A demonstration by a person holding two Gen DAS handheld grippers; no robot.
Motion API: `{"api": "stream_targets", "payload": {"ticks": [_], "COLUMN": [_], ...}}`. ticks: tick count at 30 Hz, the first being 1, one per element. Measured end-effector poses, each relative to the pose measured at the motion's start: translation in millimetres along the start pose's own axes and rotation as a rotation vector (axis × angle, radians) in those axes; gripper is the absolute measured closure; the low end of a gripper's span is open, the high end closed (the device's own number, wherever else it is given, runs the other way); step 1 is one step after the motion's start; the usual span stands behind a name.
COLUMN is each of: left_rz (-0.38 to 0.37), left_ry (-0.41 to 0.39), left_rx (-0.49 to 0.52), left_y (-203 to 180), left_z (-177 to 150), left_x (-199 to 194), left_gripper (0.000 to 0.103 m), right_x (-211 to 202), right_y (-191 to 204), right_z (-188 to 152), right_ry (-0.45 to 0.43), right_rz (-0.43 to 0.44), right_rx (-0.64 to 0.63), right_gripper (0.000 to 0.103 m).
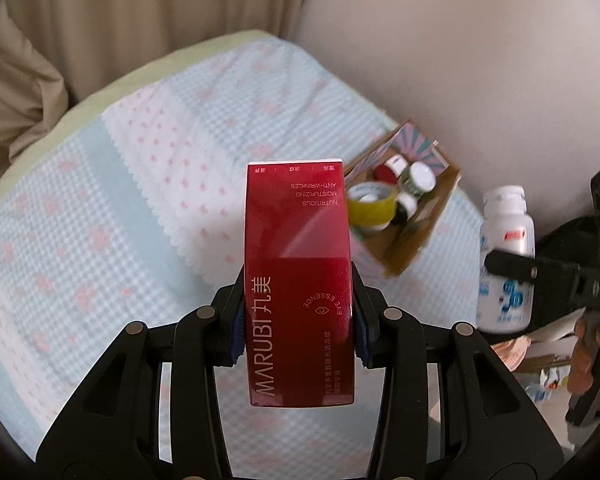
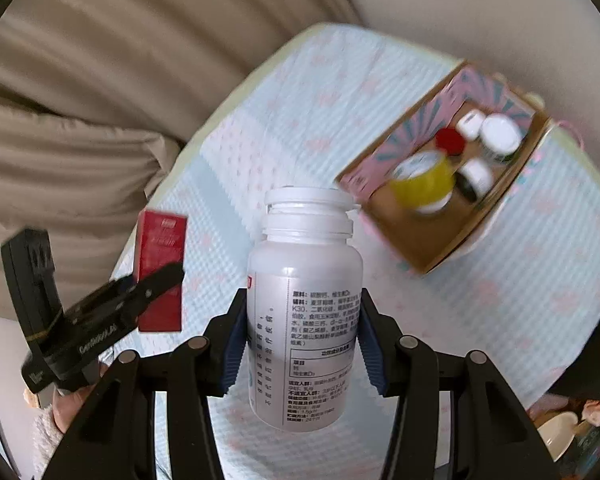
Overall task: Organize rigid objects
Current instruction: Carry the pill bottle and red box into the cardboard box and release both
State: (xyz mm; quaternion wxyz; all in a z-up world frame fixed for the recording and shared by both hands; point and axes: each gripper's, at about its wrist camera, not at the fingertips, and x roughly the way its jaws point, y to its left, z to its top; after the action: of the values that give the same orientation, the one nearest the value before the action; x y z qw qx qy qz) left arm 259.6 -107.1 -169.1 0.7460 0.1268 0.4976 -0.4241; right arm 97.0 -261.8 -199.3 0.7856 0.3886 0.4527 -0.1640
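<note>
So my left gripper is clamped on the red box, blue pads squeezing its two long sides about halfway up. The box sticks straight out past the fingertips, with the MARUBI print running along it and the white-edged end pointing away from me. It's up off the checked cloth, not touching anything else.

My right gripper is closed on the white bottle, pads on either side of the body below the shoulder. The cap end points forward and the label text faces the camera.

Ahead and to the right of both sits the cardboard box on the cloth, with its pink patterned flap up. Inside it I can see a yellow tape roll, a red-capped jar and a few white-capped jars packed together at the far end. The near part of the box floor is bare cardboard.

From the left camera, the bottle shows off to the right; from the right one, the red box hangs off to the left, well apart.
</note>
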Motion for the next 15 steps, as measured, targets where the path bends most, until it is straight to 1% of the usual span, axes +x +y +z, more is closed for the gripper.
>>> {"api": "stream_targets", "payload": {"ticks": [4,7,10,15], "left_rz": [0.008,0.021,0.040,0.062], "left_ry": [-0.035,-0.061,-0.066,-0.075], "left_rx": [-0.022,-0.052,-0.108,-0.204], "left_y": [-30.9,-54.3,-78.4,-112.9], "left_z": [9.1,14.5,20.1,25.7], "left_x": [-1.4,7.2,23.8,63.6], "left_gripper": [0.066,0.066,0.066,0.066], "right_x": [-35.3,-47.0,-53.7,-48.9], "right_y": [-28.4,-51.6,-76.6,-112.7], "right_z": [19.6,41.1,63.2,105.2], "right_ry": [-0.033,-0.034,-0.015,0.057], "right_rz": [-0.024,-0.024,-0.018,0.001], "right_rx": [-0.027,-0.039,-0.064,-0.122], "right_gripper": [0.056,0.056,0.056,0.056]}}
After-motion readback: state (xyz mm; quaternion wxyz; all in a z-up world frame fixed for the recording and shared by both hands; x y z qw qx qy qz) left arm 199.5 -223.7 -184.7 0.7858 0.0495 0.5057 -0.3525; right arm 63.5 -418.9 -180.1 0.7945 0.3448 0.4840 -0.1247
